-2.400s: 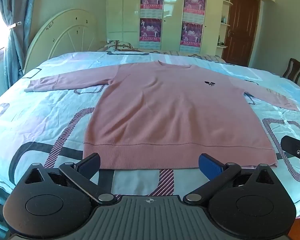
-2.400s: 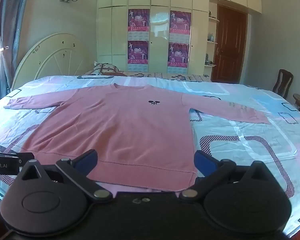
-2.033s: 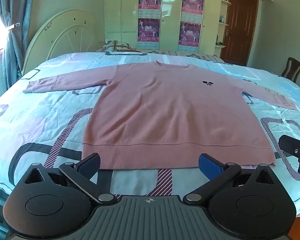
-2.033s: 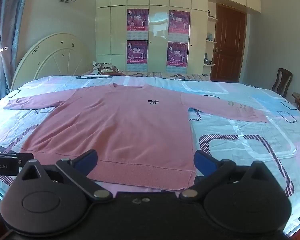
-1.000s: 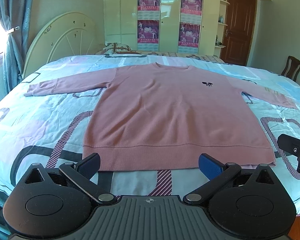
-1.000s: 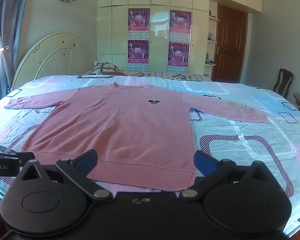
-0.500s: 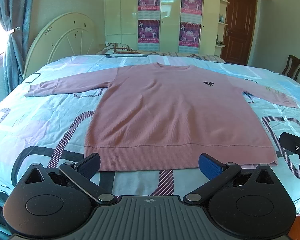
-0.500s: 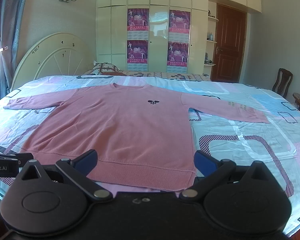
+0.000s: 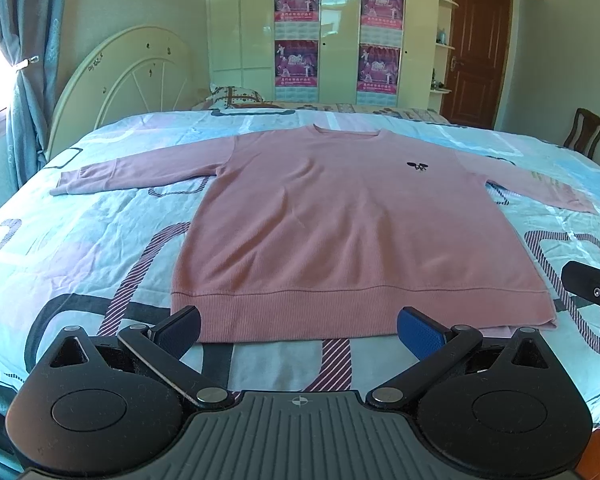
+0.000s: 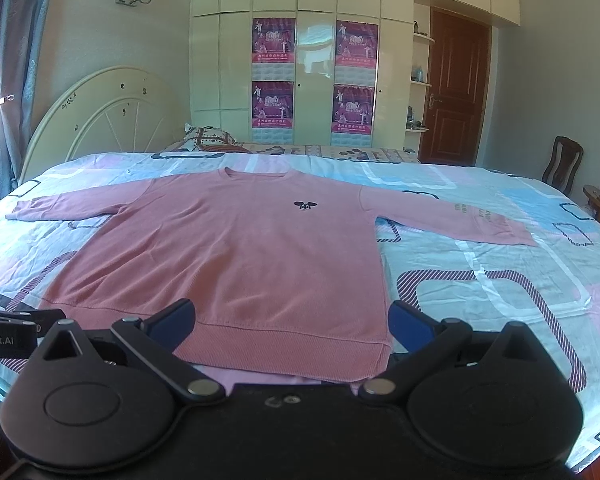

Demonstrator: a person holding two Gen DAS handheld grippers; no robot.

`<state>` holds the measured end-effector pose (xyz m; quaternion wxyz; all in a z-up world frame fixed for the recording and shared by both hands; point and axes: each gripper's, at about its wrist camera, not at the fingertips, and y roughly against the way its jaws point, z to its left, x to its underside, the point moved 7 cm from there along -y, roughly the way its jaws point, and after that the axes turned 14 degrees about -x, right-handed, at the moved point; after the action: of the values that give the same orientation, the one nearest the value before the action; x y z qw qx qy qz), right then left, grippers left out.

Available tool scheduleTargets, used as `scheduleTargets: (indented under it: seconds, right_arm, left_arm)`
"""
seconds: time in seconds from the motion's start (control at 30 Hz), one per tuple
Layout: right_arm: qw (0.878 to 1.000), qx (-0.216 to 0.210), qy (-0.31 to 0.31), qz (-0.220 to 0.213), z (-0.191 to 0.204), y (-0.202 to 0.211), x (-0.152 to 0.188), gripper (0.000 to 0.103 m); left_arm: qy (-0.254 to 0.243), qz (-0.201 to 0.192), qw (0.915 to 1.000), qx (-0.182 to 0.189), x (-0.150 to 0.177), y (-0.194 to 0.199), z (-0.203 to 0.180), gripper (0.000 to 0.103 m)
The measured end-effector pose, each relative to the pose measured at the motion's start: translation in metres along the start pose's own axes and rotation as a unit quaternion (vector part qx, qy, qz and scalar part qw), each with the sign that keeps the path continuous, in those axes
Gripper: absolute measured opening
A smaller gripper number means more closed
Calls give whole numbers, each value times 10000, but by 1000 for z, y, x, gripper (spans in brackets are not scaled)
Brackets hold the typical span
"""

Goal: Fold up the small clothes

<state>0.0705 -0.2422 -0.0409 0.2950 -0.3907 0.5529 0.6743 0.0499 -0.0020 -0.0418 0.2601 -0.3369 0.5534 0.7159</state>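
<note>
A pink long-sleeved sweater (image 9: 340,224) lies flat, front up, on the bed, sleeves spread to both sides, with a small dark emblem on the chest; it also shows in the right wrist view (image 10: 240,256). My left gripper (image 9: 298,326) is open and empty, just above the hem's left half. My right gripper (image 10: 290,322) is open and empty, above the hem's right corner. Part of the right gripper's body (image 9: 592,292) shows at the right edge of the left wrist view.
The bed sheet (image 9: 80,248) is light blue and pink with striped shapes. A cream headboard (image 9: 128,76) stands at the left, a wardrobe with posters (image 9: 336,36) at the back, a brown door (image 9: 476,52) and a wooden chair (image 9: 586,132) at the right.
Both grippers have held nearly still, with only slight drift of the view. The sweater has not moved.
</note>
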Motion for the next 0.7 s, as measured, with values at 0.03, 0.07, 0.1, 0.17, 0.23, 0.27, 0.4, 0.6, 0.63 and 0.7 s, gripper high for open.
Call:
scheduleTargets:
  seconds: [0.03, 0.07, 0.1, 0.17, 0.23, 0.27, 0.4, 0.6, 0.63, 0.7]
  right_arm:
    - [10000, 0, 1, 0, 0, 0, 0, 103]
    - [10000, -3, 1, 5, 0, 0, 0, 103]
    - [10000, -6, 2, 6, 0, 0, 0, 103]
    - [10000, 0, 1, 1, 0, 0, 0, 103]
    - [10000, 1, -6, 3, 0, 0, 0, 103]
    - [10000, 5, -5, 4, 0, 0, 0, 103]
    - [10000, 6, -7, 4, 0, 0, 1, 103]
    - [10000, -1, -13, 6, 0, 0, 1, 103]
    - [10000, 2, -9, 8, 0, 0, 1, 103]
    - [10000, -6, -12, 0, 0, 0, 1, 103]
  left_arm:
    - [3, 0, 10000, -3, 0, 0, 0, 103]
    - [5, 2, 10000, -7, 0, 0, 0, 103]
    - [-2, 3, 10000, -2, 0, 0, 0, 103]
    - [-2, 1, 10000, -7, 0, 0, 0, 103]
    - [-6, 0, 10000, -10, 0, -1, 0, 103]
    - [-5, 2, 10000, -7, 0, -1, 0, 103]
    - [-10, 10, 10000, -13, 0, -1, 0, 103]
    - [-15, 3, 10000, -20, 0, -1, 0, 103]
    - [-16, 3, 10000, -22, 0, -1, 0, 103]
    - [-16, 1, 10000, -25, 0, 0, 0, 103]
